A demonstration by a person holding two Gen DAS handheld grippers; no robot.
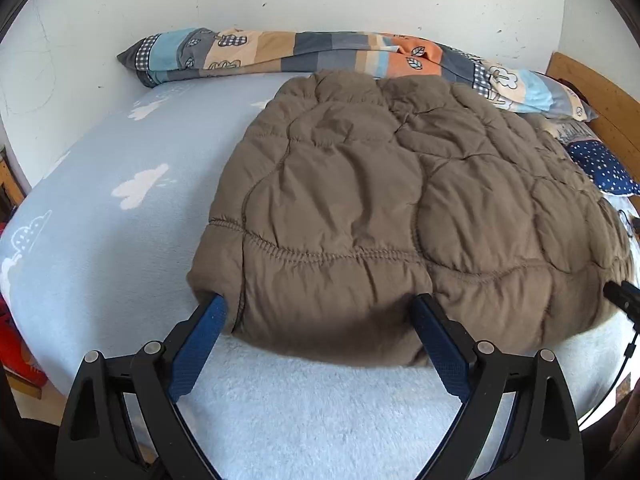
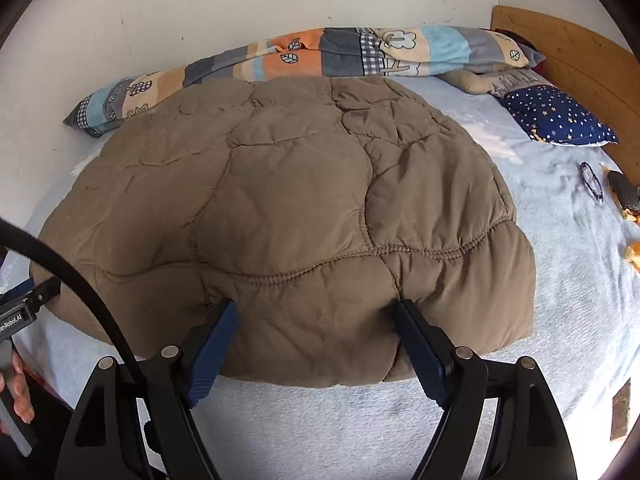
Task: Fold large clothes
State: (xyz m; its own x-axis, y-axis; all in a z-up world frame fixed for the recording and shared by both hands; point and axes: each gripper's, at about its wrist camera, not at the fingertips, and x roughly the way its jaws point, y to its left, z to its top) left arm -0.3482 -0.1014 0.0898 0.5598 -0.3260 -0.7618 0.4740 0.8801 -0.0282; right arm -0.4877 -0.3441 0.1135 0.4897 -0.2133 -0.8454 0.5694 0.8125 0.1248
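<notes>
A brown quilted padded coat (image 1: 380,208) lies folded into a thick bundle on the light blue bed sheet (image 1: 100,220). It also fills the right wrist view (image 2: 288,216). My left gripper (image 1: 320,304) is open, its blue fingers (image 1: 200,344) wide apart and pressed against the near left hem of the coat. My right gripper (image 2: 316,312) is open too, its blue fingers (image 2: 420,356) set against the near right hem. Neither gripper pinches fabric. The other gripper's tip shows at the edge of each view.
A rolled patchwork blanket (image 1: 304,56) lies along the white wall behind the coat. A navy star pillow (image 2: 560,120), glasses (image 2: 592,182) and small toys (image 2: 624,196) lie to the right by the wooden headboard (image 2: 580,64). A black cable (image 2: 80,280) crosses the left.
</notes>
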